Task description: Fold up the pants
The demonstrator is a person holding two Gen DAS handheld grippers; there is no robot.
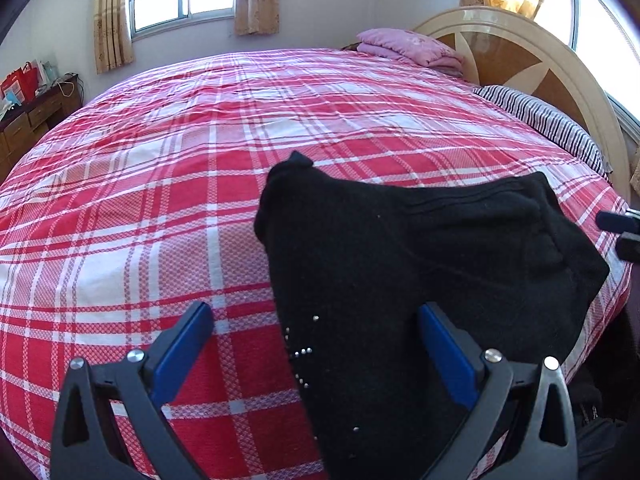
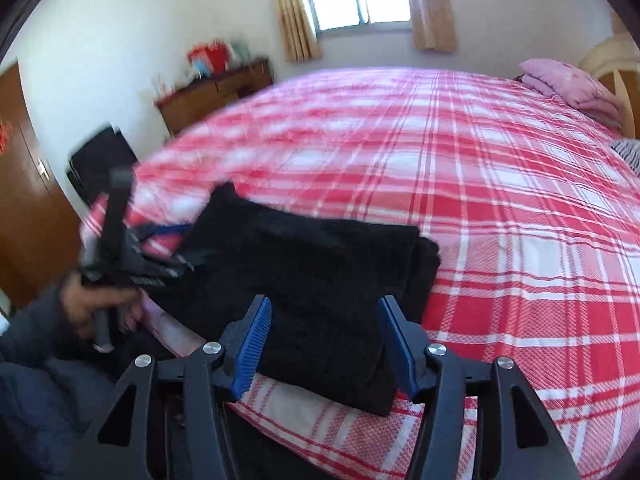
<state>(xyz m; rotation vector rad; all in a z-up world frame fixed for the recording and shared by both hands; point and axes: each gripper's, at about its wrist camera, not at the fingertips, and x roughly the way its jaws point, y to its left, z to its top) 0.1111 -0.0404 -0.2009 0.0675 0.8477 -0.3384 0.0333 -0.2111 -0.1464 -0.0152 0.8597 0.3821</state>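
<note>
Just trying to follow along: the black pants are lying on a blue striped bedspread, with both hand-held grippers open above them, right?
Nearly. The bedspread is red and white plaid, not blue striped, as the left wrist view shows. The rest holds: the black pants lie on it, with the left hand-held gripper and the right hand-held gripper both open above them.

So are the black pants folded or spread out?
Folded: the black pants lie as a compact layered stack near the bed edge; both grippers open, off them.
</note>
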